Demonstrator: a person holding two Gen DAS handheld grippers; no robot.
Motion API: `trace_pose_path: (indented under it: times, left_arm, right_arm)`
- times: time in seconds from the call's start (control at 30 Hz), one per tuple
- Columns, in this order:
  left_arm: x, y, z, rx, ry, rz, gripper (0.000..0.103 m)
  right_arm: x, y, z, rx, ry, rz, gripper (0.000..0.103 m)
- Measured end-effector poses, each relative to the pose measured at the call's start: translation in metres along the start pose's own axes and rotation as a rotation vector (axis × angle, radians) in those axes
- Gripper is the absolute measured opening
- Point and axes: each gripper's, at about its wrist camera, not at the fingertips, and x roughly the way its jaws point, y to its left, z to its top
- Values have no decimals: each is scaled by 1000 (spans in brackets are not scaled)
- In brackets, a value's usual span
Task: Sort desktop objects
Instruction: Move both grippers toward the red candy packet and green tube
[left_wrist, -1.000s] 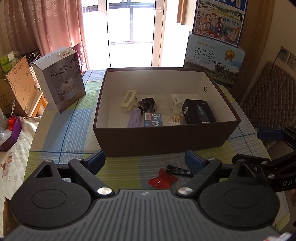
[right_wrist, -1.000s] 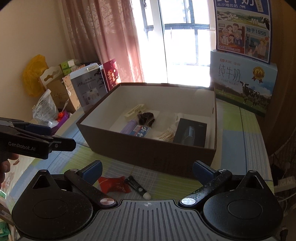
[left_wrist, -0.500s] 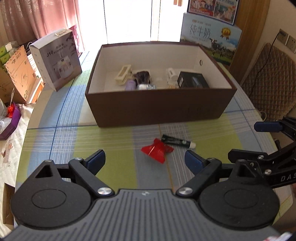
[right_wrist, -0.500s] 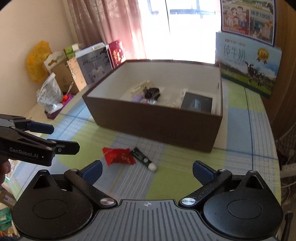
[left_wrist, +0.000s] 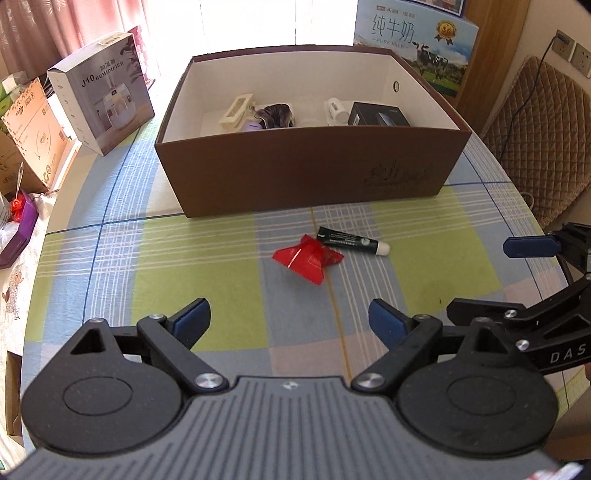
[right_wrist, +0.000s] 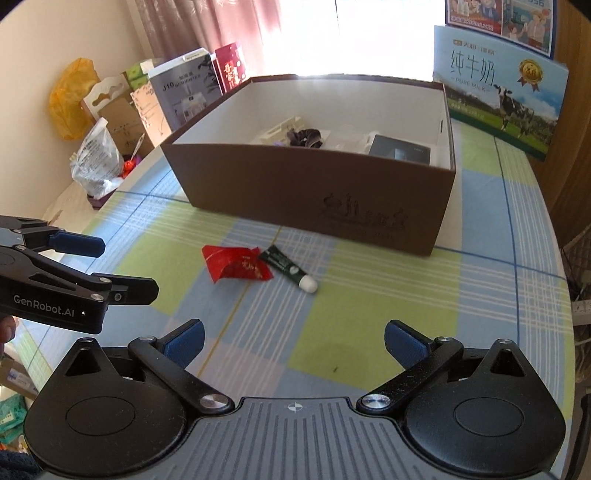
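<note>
Both claws you hold, left claw (left_wrist: 290, 319) and right claw (right_wrist: 293, 338), are spread wide, empty, above the table (left_wrist: 155, 266); red packet (left_wrist: 306, 258) touches dark tube (left_wrist: 351, 242) before the brown box (left_wrist: 314, 170).

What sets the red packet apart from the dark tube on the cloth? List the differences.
The red packet is flat, crinkled and irregular in outline; the tube is slim, straight and rounded. The packet is red all over; the tube is dark with a white cap at one end. In the left wrist view the packet lies nearer the left gripper than the tube does. Both lie loose on the cloth outside the box, corners touching or nearly so.
</note>
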Motion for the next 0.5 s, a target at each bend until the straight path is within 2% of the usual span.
trace_pose_path:
  times: [0.5]
  left_arm:
    - [12,-4,-2,22,27,-13,90]
  right_arm:
    - [15,-2,-4,4,44,-7,101]
